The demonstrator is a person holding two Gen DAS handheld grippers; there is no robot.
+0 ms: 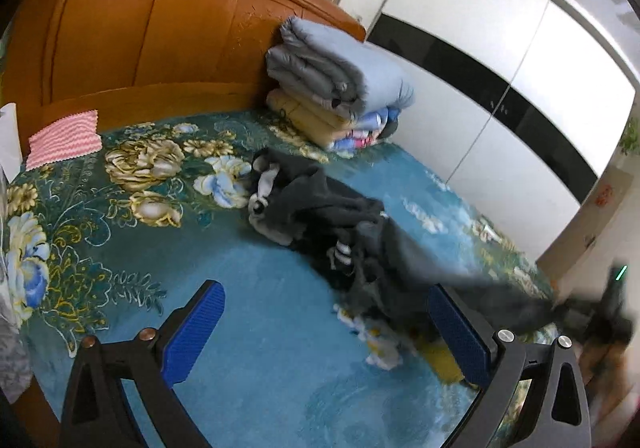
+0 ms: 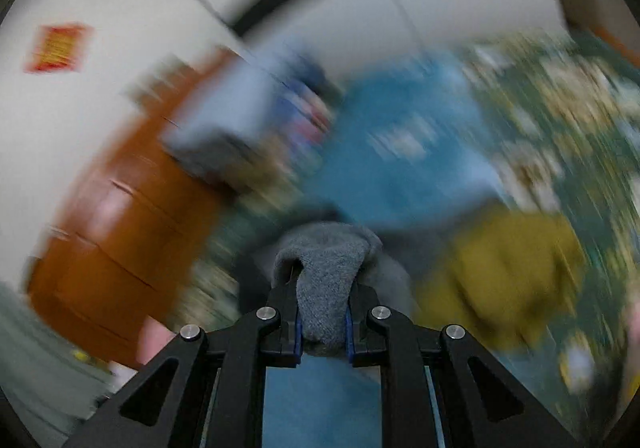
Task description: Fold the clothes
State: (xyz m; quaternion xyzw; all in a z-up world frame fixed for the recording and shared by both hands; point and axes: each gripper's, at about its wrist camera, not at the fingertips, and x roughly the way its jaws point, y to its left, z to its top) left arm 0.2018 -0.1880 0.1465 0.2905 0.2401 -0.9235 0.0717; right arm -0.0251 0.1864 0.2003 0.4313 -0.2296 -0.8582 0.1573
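A heap of dark grey and black clothes [image 1: 320,216] lies on the blue floral bedspread [image 1: 256,328]. A grey garment [image 1: 480,280] stretches, blurred, from the heap toward the right edge. My left gripper [image 1: 324,328] is open and empty above the bedspread, just in front of the heap. My right gripper [image 2: 322,328] is shut on a fold of grey fleecy cloth [image 2: 326,276]; it also shows blurred in the left wrist view [image 1: 612,312]. The right wrist view is heavily motion-blurred.
A stack of folded quilts [image 1: 336,88] sits against the wooden headboard [image 1: 140,28]. A pink striped cloth [image 1: 64,138] lies at the left. White wardrobe doors [image 1: 520,80] stand behind. A mustard-yellow item [image 2: 508,276] lies on the bedspread to the right.
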